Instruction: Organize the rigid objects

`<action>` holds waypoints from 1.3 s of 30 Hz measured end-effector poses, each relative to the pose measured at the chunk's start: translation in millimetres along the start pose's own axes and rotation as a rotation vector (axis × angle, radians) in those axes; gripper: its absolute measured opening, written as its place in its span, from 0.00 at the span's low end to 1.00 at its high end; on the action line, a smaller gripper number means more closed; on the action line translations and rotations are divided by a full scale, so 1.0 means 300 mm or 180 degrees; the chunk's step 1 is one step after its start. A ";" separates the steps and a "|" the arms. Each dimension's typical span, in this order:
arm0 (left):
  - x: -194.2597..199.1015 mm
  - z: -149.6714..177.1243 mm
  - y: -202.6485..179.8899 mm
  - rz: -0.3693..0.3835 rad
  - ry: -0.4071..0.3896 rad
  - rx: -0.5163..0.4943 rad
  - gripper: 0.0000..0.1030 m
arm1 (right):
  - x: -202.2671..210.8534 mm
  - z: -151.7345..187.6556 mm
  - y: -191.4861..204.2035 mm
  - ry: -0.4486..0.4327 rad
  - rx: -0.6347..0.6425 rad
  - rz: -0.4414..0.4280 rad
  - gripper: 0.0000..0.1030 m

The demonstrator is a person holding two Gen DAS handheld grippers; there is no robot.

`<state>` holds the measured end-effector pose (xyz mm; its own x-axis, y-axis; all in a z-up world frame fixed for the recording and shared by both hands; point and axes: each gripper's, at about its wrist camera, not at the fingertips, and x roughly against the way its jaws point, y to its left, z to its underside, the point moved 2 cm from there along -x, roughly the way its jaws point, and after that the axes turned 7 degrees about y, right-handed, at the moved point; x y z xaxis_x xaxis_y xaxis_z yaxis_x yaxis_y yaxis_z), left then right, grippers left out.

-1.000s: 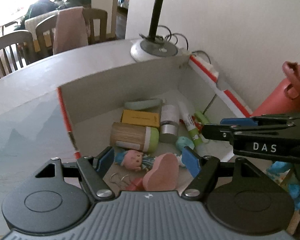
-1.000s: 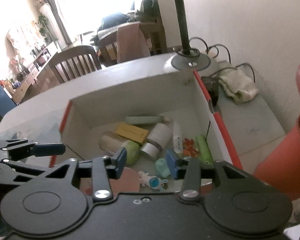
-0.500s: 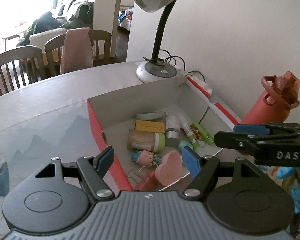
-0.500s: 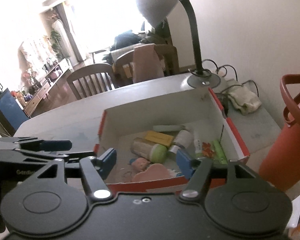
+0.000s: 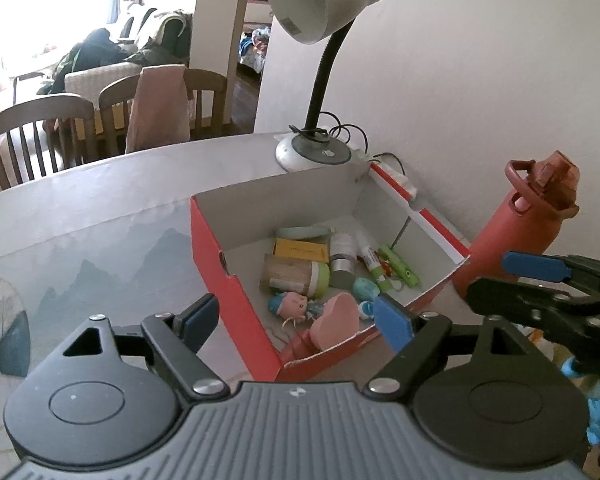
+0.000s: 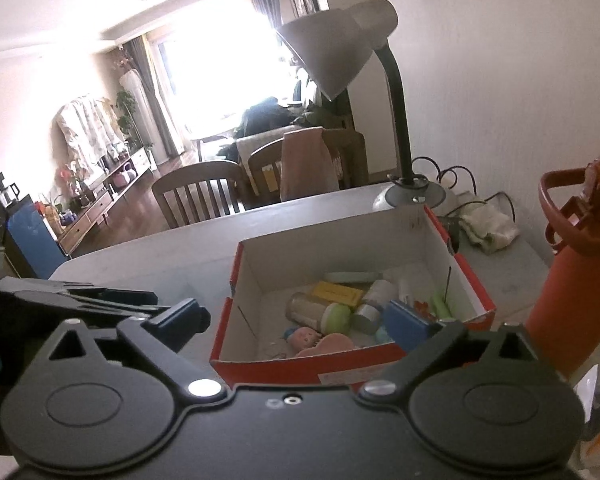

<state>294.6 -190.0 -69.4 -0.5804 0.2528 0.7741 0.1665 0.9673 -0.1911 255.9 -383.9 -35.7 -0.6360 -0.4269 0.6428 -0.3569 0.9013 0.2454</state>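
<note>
A red cardboard box (image 5: 236, 304) (image 6: 472, 280) with white inner walls sits on the table. Inside lie several small items: a yellow packet (image 5: 300, 250), a wooden jar with a green lid (image 5: 296, 276), a small doll (image 5: 294, 306), a pink heart-shaped piece (image 5: 338, 320) and green tubes (image 5: 400, 270). My left gripper (image 5: 300, 318) hovers above the box's near corner, its jaws opening with nothing between them. My right gripper (image 6: 300, 320) hangs before the box's front wall, its jaws also opening wide and holding nothing. It shows at the right of the left wrist view (image 5: 540, 284).
A desk lamp (image 5: 320, 152) stands behind the box with its shade overhead. A red water bottle (image 5: 520, 216) (image 6: 568, 280) stands right of the box by the wall. A crumpled cloth (image 6: 486, 226) and cables lie near the lamp base. Wooden chairs (image 5: 36, 136) stand past the table's far edge.
Both grippers have pulled back and up from inside the box, so the whole box and the lamp shade now show. Both pairs of jaws have spread wider.
</note>
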 end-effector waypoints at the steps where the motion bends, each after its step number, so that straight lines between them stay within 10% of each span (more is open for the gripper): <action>1: 0.003 0.001 0.000 0.0003 -0.0003 0.0007 0.84 | 0.006 0.002 0.002 -0.0014 -0.0012 -0.0005 0.97; 13: 0.030 0.027 -0.021 -0.0001 -0.0054 -0.0046 1.00 | 0.057 0.030 0.016 -0.0200 0.0017 0.0164 0.99; 39: 0.098 0.054 -0.090 -0.0052 -0.0282 -0.0259 1.00 | 0.076 0.076 0.018 -0.0083 -0.0041 0.0287 0.99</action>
<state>260.1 -208.4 -51.1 -0.6510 0.2412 0.7197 0.2187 0.9676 -0.1264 223.8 -390.5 -36.2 -0.6827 -0.3456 0.6438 -0.2888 0.9370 0.1968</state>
